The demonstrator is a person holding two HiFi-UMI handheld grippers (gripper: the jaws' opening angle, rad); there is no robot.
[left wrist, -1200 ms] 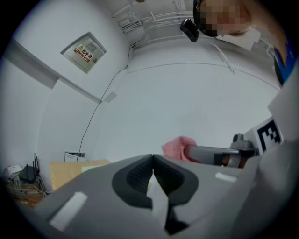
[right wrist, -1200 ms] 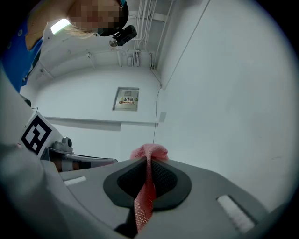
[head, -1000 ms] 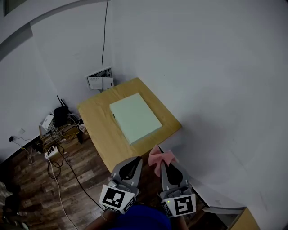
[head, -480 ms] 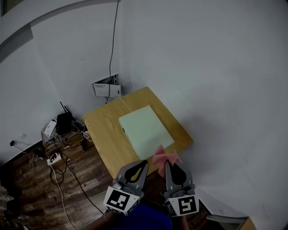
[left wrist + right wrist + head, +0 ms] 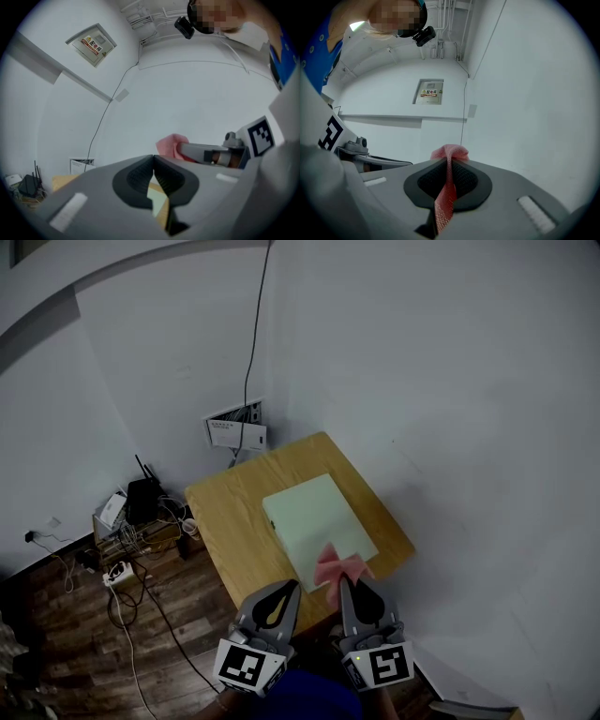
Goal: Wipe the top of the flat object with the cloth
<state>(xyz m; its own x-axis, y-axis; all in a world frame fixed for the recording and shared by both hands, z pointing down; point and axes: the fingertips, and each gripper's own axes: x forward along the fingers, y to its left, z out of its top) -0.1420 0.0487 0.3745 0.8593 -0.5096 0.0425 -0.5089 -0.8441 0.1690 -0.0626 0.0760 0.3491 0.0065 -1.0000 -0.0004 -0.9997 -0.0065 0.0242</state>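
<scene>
Cloth (image 5: 332,566) pinched in right gripper (image 5: 343,581), seemingly above flat object (image 5: 314,517) edge; left gripper (image 5: 290,586) closed, empty.

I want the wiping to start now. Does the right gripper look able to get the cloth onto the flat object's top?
Probably yes. The right gripper, shut on the cloth, is at the near end of the flat object; its top is bare and the left gripper stands aside.

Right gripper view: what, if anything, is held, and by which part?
The right gripper holds the pink cloth, pinched along a bunched fold; a tuft pokes beyond the tips.
</scene>
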